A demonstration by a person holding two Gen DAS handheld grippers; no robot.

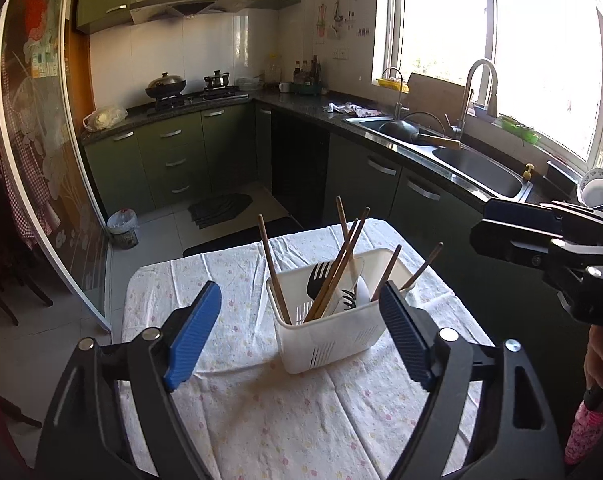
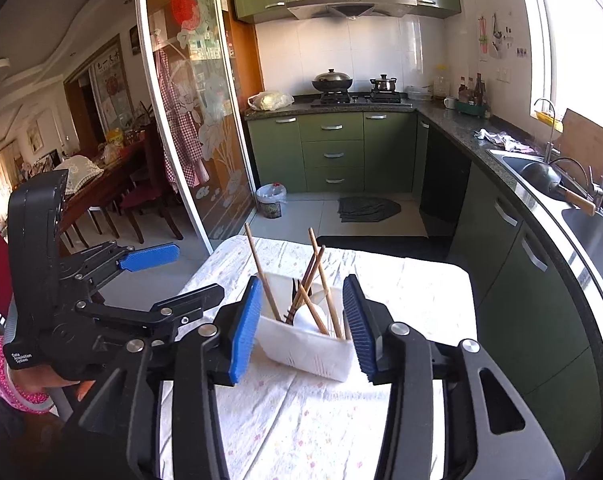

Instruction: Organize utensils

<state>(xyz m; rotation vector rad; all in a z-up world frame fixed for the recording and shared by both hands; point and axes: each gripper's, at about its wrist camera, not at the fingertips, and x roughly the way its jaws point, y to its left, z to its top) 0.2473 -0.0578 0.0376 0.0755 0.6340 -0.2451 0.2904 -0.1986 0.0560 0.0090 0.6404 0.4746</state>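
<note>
We judged sorting barely begun — chopsticks (image 1: 343,264), a black fork (image 1: 316,280) and white spoon (image 1: 361,290) shared one white caddy (image 1: 333,340) (worktop centre); left hand-held gripper (image 1: 301,320) wide, right hand-held gripper (image 2: 301,328) half-open at three o'clock, both empty.

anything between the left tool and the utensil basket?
No. Left wrist view: only bare floral tablecloth between the open left tool and the white utensil basket.

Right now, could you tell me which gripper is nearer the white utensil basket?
Probably the right gripper: its pads frame the white utensil basket closely. The left gripper also faces it, seemingly slightly farther back.
</note>
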